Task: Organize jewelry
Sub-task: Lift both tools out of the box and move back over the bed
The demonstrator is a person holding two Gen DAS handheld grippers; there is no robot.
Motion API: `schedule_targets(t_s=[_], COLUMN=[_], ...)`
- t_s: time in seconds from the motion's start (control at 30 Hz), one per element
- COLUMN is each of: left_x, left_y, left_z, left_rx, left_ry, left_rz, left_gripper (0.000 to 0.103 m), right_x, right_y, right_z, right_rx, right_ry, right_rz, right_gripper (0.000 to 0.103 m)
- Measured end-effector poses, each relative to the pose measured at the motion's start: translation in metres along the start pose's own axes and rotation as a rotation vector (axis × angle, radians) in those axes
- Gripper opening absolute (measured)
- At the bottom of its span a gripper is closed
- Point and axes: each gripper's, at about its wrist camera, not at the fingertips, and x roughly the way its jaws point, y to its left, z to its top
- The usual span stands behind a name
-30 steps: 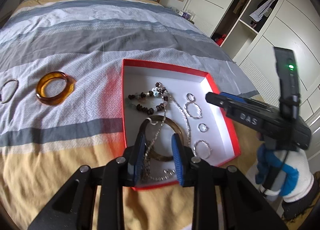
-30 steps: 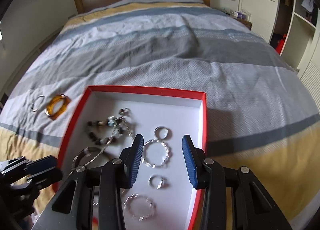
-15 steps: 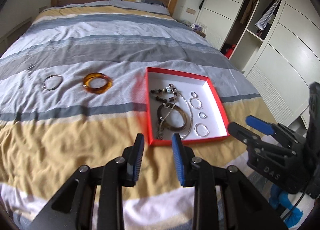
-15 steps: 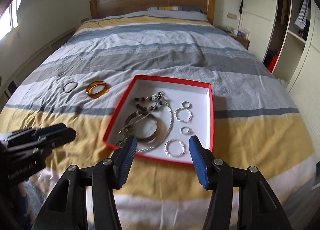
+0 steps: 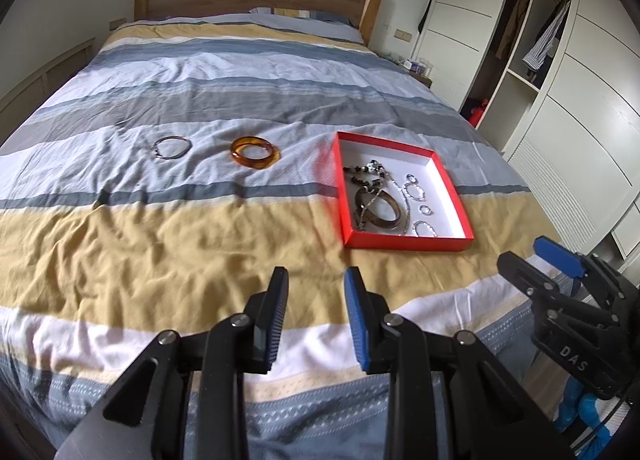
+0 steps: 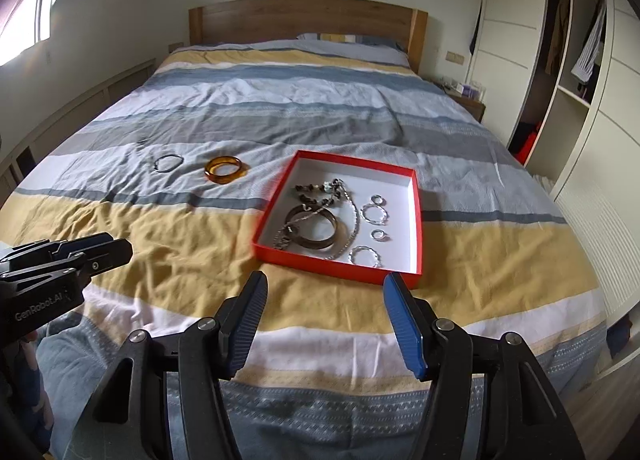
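Both the left gripper point(image 5: 316, 316) and the right gripper point(image 6: 334, 324) hang spread and empty off the bed's foot edge, since the translucent amber bangle point(image 6: 225, 173) and thin silver wire bracelet point(image 6: 168, 162) lie outside the shallow red cardboard box point(image 6: 416, 219).

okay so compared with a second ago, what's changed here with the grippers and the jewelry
Both grippers have pulled back from over the red box toward the foot of the bed. The left gripper and right gripper are open and empty. The jewelry in the box, the amber bangle and the thin silver bangle lie as before.

open bedspread point(image 5: 160, 252) before red box point(image 5: 404, 240)
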Motion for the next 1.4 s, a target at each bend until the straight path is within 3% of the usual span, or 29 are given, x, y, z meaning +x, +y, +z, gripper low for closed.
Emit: schedule_targets(t_s=[0.77, 1.4], left_x=[-0.072, -0.107], left_y=[0.057, 0.079], left_z=[-0.048, -0.063], left_rx=[-0.091, -0.144], left_ry=[-0.1, -0.146], left_rz=[0.093, 0.134], left_gripper=[0.029, 0.029], right_x=[-0.068, -0.099], right_y=[0.06, 0.082], right_z=[-0.021, -0.024], right_rx=[-0.116, -0.184], right_ry=[-0.085, -0.152], right_rz=[-0.024, -0.025], right_gripper=[0.068, 0.071])
